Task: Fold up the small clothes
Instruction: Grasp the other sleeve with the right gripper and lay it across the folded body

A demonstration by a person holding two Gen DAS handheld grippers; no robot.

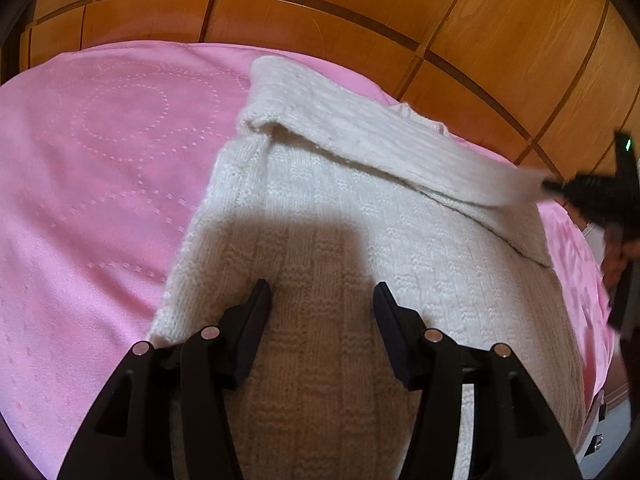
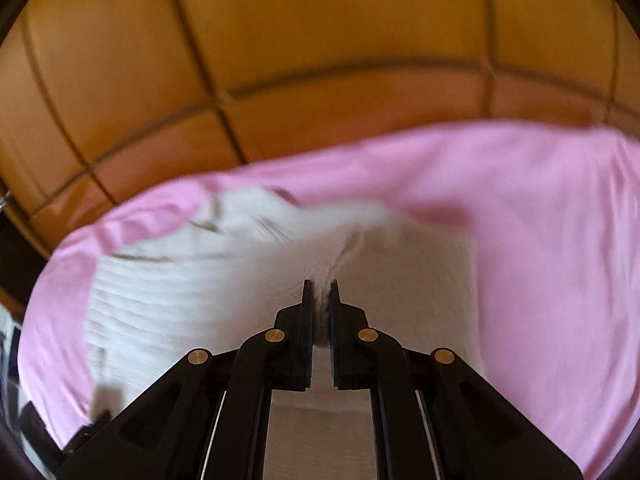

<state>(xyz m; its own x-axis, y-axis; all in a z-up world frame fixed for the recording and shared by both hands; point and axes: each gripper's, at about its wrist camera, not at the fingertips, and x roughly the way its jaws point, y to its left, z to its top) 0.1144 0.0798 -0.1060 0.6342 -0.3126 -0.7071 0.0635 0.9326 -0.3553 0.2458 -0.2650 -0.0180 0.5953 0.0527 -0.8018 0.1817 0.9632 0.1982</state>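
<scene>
A white knitted sweater (image 1: pixel 320 220) lies on a pink bedspread (image 1: pixel 100 160). My left gripper (image 1: pixel 322 296) is open and empty, hovering just above the sweater's body. My right gripper (image 2: pixel 321 292) is shut on the sweater's sleeve (image 2: pixel 280 248) and holds it pulled taut above the body. In the left wrist view the sleeve (image 1: pixel 380 140) stretches across to the right gripper (image 1: pixel 560 188) at the right edge. The right wrist view is blurred by motion.
A wooden panelled headboard (image 1: pixel 320 12) stands behind the bed. The pink bedspread extends to the left of the sweater. The bed's right edge (image 1: pixel 596 312) is near the right gripper.
</scene>
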